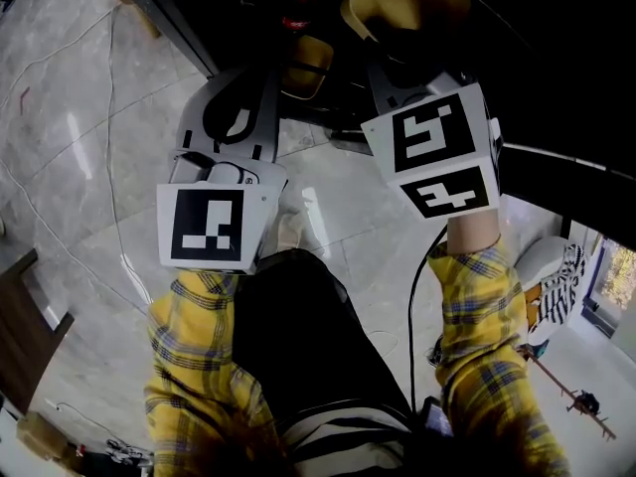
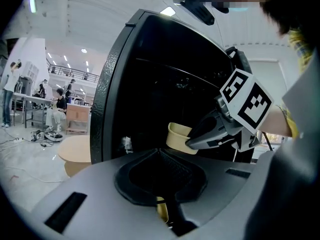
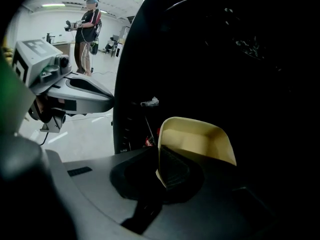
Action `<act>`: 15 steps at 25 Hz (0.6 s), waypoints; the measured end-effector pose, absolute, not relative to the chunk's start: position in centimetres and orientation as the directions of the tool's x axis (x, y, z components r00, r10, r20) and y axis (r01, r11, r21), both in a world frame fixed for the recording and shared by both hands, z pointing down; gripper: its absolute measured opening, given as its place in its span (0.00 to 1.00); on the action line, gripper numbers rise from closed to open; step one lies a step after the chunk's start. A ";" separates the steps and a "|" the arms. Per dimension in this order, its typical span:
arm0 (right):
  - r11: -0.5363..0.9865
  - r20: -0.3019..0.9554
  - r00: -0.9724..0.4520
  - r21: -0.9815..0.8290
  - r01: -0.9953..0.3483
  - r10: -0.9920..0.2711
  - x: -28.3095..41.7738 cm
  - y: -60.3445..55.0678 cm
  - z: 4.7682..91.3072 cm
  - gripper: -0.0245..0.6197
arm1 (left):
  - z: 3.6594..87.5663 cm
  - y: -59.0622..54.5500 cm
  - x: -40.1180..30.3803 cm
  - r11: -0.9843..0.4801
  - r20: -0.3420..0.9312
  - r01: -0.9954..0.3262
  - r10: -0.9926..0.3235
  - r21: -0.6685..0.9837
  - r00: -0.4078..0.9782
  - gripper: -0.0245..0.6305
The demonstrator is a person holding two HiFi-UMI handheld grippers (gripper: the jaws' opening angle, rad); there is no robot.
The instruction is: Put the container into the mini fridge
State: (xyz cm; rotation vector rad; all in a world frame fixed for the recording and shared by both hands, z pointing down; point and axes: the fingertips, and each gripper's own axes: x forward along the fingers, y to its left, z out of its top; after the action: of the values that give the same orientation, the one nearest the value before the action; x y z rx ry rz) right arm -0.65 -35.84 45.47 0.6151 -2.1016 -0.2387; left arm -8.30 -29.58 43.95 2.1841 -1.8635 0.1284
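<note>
The cream open-topped container [image 3: 197, 141] hangs just inside the dark mouth of the black mini fridge [image 3: 225, 59]. My right gripper [image 3: 161, 166] is shut on the container's near wall. From the head view the container [image 1: 397, 3] sits at the top, beyond the right gripper [image 1: 390, 53]. In the left gripper view the right gripper [image 2: 192, 143] pinches the container [image 2: 179, 136] within the fridge [image 2: 150, 84] opening. My left gripper [image 2: 160, 156] is lower and to the left, outside the fridge, its jaws together with nothing seen between them. It also shows as the left gripper [image 1: 243, 87].
A pale marble floor [image 1: 89, 117] with thin cables [image 1: 109, 167] lies below. A dark wooden piece [image 1: 25, 326] stands at the left edge. A round beige table [image 2: 75, 151] is left of the fridge. A person [image 3: 89, 34] stands far behind.
</note>
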 end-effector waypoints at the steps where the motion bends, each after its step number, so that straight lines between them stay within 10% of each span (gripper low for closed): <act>1: 0.852 0.716 -0.467 0.392 -0.347 -0.519 -0.7 -36.0 45.5 0.09 | 44.0 -29.7 -8.3 -0.135 0.238 -0.980 -0.957 0.146 0.168 0.07; 15: 0.776 0.615 -0.478 0.434 -0.458 -0.626 -0.9 -37.3 44.6 0.10 | 43.6 -29.7 -8.4 -0.141 0.224 -0.978 -0.959 0.154 0.173 0.07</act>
State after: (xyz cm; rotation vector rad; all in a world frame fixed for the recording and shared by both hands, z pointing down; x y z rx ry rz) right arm -0.94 -37.26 44.59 0.8041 -2.1590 -0.2660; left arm -8.44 -29.70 43.63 2.1885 -1.8626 0.1038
